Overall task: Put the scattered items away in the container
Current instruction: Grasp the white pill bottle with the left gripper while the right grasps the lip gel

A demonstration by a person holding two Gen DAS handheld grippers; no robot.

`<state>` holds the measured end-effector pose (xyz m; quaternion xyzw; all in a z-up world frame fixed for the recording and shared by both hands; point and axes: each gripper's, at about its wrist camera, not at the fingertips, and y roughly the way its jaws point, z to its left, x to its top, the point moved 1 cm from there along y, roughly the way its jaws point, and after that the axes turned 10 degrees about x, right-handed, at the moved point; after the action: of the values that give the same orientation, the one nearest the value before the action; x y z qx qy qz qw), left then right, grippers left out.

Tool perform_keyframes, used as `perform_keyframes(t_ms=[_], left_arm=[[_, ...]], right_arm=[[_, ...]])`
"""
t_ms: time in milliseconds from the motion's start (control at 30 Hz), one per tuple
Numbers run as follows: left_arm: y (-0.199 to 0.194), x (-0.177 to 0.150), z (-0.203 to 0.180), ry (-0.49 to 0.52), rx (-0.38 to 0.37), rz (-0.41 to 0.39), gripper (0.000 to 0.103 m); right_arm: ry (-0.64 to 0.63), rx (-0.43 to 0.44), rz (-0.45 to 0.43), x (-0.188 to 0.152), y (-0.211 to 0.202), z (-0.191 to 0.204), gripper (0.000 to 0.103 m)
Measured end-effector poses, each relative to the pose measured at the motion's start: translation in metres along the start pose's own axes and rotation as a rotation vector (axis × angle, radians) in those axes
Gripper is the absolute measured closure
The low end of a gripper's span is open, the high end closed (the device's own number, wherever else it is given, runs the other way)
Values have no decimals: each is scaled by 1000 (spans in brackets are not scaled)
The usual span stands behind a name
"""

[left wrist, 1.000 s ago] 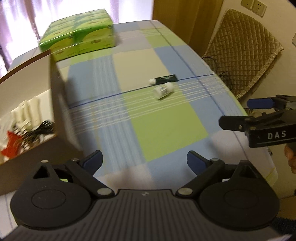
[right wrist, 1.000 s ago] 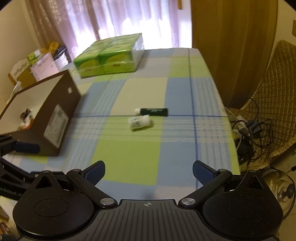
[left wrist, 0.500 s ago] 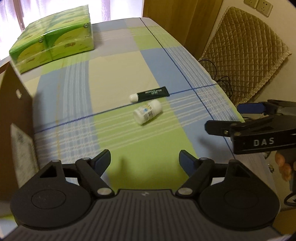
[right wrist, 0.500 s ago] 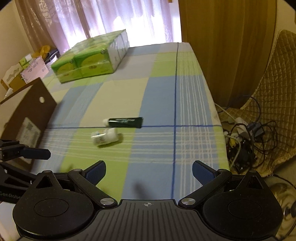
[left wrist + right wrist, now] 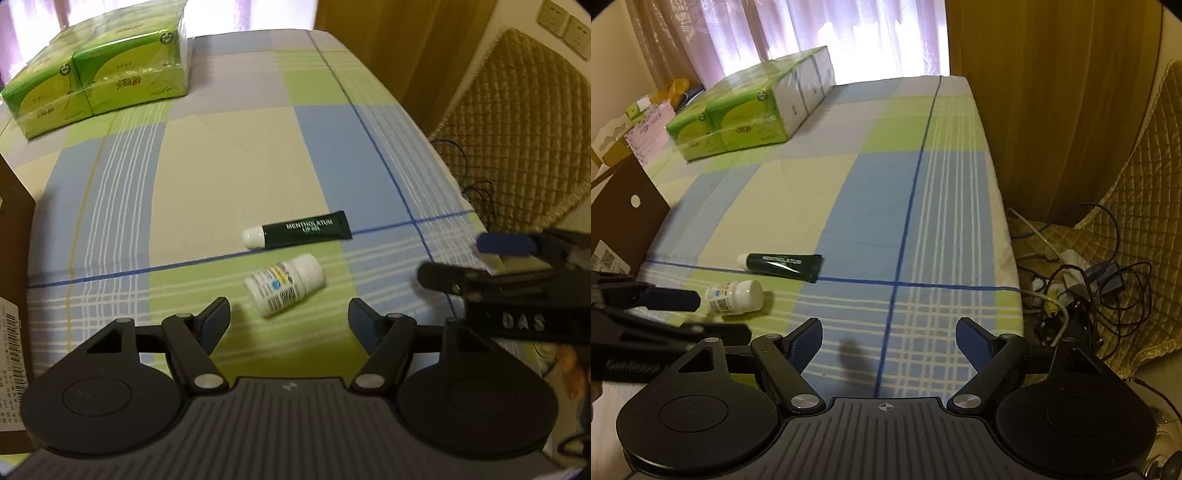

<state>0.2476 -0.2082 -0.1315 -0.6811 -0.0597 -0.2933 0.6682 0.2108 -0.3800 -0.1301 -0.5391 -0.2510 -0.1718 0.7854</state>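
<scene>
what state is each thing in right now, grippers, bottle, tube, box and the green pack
left gripper: open, empty, hovering close to the bottle
right gripper: open, empty
white bottle: lying on its side, cap on
dark green tube: lying flat, capped
cardboard box: only its side shows
green pack: wrapped, untouched

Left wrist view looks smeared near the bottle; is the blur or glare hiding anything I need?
Left wrist view: the white bottle label and the right gripper are motion-blurred, yet the dark green tube print reads clearly. Right wrist view: the window is blown out behind the green packs; both items stay visible.
</scene>
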Motion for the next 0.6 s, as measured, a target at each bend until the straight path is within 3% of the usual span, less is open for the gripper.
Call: perform_keyframes(t_ms=[167, 333, 600], left_arm=[[9, 7, 2, -39, 18, 0, 40], [17, 11, 8, -77, 15, 0, 56], [16, 3, 46, -124, 88, 1, 56]], right_arm=[[6, -5, 8, -1, 3, -4, 17], [-20, -3, 11, 2, 9, 0, 17], [-158, 68, 1, 15, 25, 26, 17]])
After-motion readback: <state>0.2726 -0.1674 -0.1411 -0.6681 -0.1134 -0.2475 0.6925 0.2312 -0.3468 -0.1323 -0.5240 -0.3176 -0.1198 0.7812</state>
